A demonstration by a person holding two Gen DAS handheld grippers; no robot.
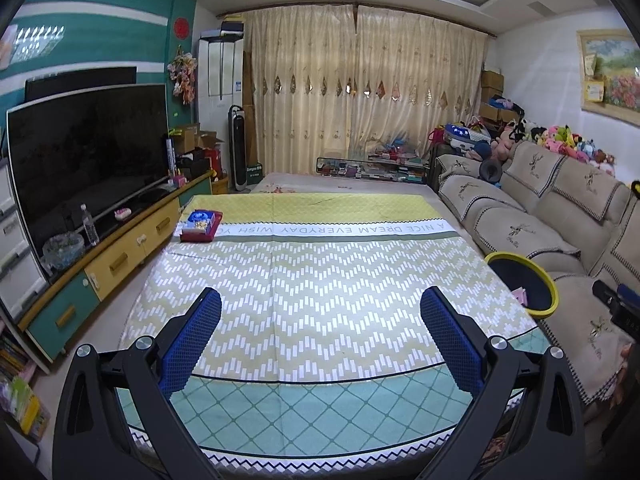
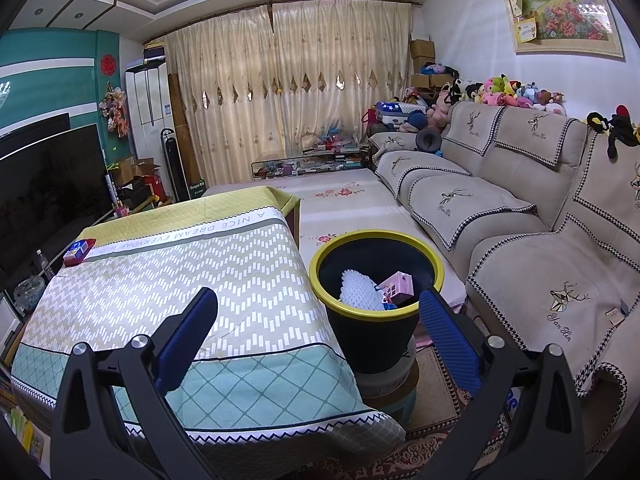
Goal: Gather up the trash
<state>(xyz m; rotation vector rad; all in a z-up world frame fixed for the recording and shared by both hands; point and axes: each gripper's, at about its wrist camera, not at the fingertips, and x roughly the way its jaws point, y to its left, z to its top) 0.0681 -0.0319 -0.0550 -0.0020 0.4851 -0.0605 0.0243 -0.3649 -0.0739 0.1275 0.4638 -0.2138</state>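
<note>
A black bin with a yellow rim (image 2: 374,276) stands on a low stool between the table and the sofa; it also shows at the right in the left wrist view (image 1: 524,286). Inside it lie a white foam sheet (image 2: 360,290) and a pink box (image 2: 396,284). My right gripper (image 2: 318,320) is open and empty, just in front of the bin. My left gripper (image 1: 320,320) is open and empty above the near end of the patterned tablecloth (image 1: 320,280). A red tray with a blue packet (image 1: 200,226) sits at the table's far left corner, also seen in the right wrist view (image 2: 79,252).
A beige sofa (image 2: 520,220) runs along the right. A TV (image 1: 84,160) on a low cabinet (image 1: 120,252) with a water bottle (image 1: 89,224) stands at the left. Curtains, boxes and plush toys fill the back. A patterned rug (image 2: 432,412) lies under the bin.
</note>
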